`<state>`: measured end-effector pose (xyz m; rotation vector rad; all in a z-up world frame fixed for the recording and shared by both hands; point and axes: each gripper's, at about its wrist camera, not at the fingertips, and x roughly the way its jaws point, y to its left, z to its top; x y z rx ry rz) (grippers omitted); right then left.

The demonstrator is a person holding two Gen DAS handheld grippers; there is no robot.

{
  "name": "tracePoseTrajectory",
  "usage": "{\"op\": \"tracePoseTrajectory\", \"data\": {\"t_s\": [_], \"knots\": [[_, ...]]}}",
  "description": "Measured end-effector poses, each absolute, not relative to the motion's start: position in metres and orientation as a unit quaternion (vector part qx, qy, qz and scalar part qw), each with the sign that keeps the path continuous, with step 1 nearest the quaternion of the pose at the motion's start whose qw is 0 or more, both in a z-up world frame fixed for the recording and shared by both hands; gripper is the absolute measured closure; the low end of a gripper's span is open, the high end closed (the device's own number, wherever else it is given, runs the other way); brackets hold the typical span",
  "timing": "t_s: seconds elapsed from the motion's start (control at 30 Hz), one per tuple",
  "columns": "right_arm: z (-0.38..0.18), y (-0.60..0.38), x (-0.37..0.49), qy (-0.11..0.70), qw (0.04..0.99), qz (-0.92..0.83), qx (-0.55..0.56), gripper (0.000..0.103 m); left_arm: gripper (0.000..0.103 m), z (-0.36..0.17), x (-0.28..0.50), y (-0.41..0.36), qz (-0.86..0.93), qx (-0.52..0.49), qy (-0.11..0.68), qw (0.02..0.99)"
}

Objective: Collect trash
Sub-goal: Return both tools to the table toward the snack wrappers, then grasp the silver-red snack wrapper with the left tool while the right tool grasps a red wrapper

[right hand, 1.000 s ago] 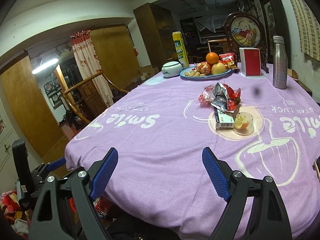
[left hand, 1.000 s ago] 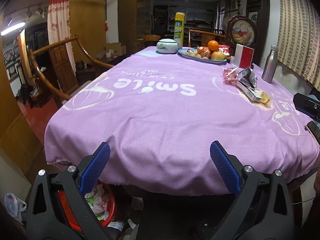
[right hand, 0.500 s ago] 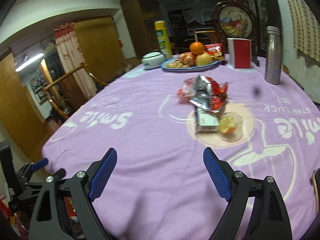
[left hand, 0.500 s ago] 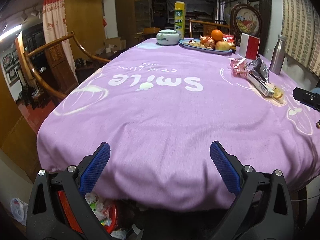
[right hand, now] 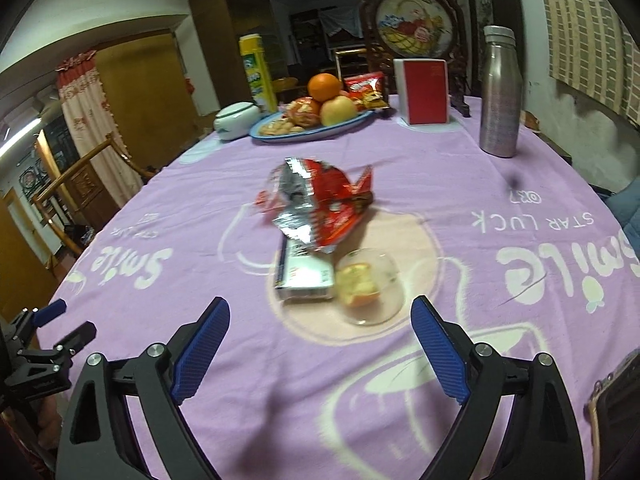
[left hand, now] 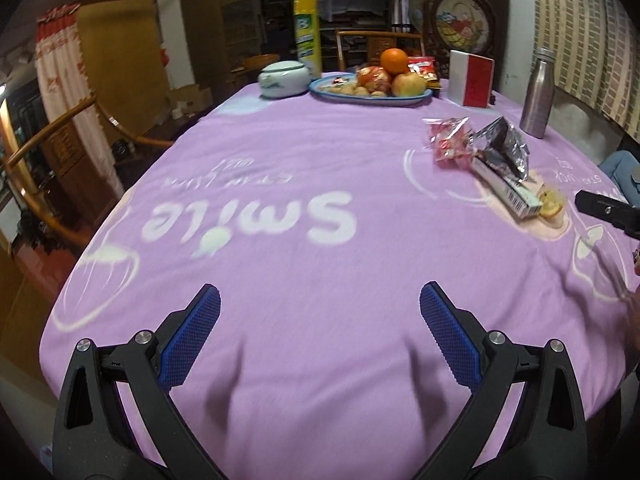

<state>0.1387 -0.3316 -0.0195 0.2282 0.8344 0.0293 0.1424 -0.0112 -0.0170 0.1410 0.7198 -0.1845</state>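
A heap of trash lies on the purple tablecloth (right hand: 440,184): a crumpled red and silver snack wrapper (right hand: 320,200), a flat white carton (right hand: 306,276) under it, and a clear plastic cup (right hand: 370,286) with fruit scraps inside. My right gripper (right hand: 320,344) hovers just short of the cup and carton, its jaws opening, nothing between them. In the left wrist view the same wrapper (left hand: 500,146), carton (left hand: 506,192) and fruit scraps (left hand: 552,204) lie far right. My left gripper (left hand: 320,332) is open over bare cloth near the table's front edge.
At the back stand a blue plate (right hand: 312,130) of fruit and snacks, a white lidded pot (right hand: 236,120), a yellow can (right hand: 258,70), a red box (right hand: 424,90) and a steel bottle (right hand: 500,92). A wooden chair (left hand: 60,160) stands to the left.
Both grippers have moved forward over the table. The trash heap has come much closer in the right view; the red bin under the table edge has dropped out of the left view.
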Motion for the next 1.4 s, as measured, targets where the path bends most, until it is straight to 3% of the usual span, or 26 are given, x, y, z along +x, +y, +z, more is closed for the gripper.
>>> {"op": "tracePoseTrajectory", "data": {"t_s": [0.4, 0.5, 1.0, 1.3, 1.33, 1.4], "knots": [[-0.036, -0.359, 0.152, 0.42, 0.9, 0.001, 0.115, 0.01, 0.007, -0.009, 0.191, -0.057, -0.127, 0.094, 0.371, 0.915], [-0.04, -0.365, 0.152, 0.427, 0.894, 0.005, 0.131, 0.006, 0.007, -0.008, 0.203, -0.069, -0.128, 0.101, 0.375, 0.912], [-0.051, -0.378, 0.154, 0.443, 0.875, 0.044, 0.191, 0.006, 0.007, 0.022, 0.271, -0.189, -0.244, 0.098, 0.37, 0.891], [-0.048, -0.373, 0.15, 0.438, 0.878, 0.06, 0.184, 0.006, 0.007, -0.001, 0.295, -0.234, -0.278, 0.116, 0.393, 0.869], [-0.047, -0.375, 0.149, 0.436, 0.878, 0.058, 0.189, 0.006, 0.011, -0.004, 0.299, -0.231, -0.274, 0.112, 0.396, 0.869], [-0.047, -0.377, 0.148, 0.433, 0.879, 0.057, 0.195, 0.006, 0.033, -0.01, 0.305, -0.221, -0.276, 0.103, 0.398, 0.869]]}}
